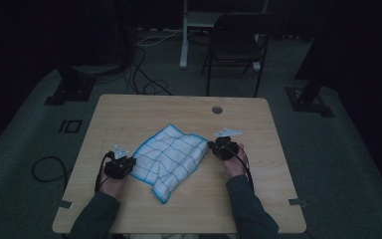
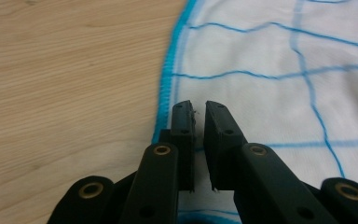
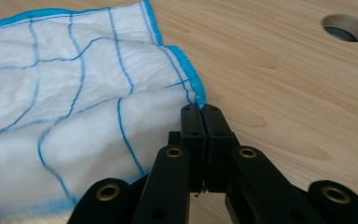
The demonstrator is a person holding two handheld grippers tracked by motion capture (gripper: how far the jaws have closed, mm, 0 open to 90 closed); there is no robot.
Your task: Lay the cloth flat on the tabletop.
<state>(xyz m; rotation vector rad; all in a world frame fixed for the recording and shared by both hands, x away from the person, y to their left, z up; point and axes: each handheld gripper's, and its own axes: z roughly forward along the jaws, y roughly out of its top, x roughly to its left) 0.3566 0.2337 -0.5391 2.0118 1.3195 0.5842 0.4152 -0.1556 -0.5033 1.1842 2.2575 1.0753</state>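
My left tongs (image 2: pixel 199 106) sit low over the cloth's (image 2: pixel 270 88) near-left edge, just inside its bright blue hem. The 2 jaws stand a narrow slit apart, and nothing fills that slit; the cloth lies flat under them, with its hem running past the left jaw. A few loose threads cling to the inner face of that jaw. I cannot tell whether the tips touch the fabric.

My right tongs (image 3: pixel 200 108) are pressed together, and the blue-stitched corner of the cloth (image 3: pixel 74 116) meets their tips. The hem comes down to the seam between the jaws and ends there, so that corner is pinched.

From the high view, the cloth (image 1: pixel 171 157) lies near the middle of the desk (image 1: pixel 129 109), white with a blue grid, rumpled, with 1 flap trailing toward my side. My left tongs (image 1: pixel 121 165) are at the cloth's left edge and my right tongs (image 1: pixel 222 147) at its right edge, so the cloth lies between my 2 hands. Beyond the cloth's far-right corner is a round hole (image 1: pixel 217 109) in the desk; in the right gripper view the same hole (image 3: pixel 346 28) shows, well apart from the cloth. Behind the desk stands a dark chair (image 1: pixel 236 42).
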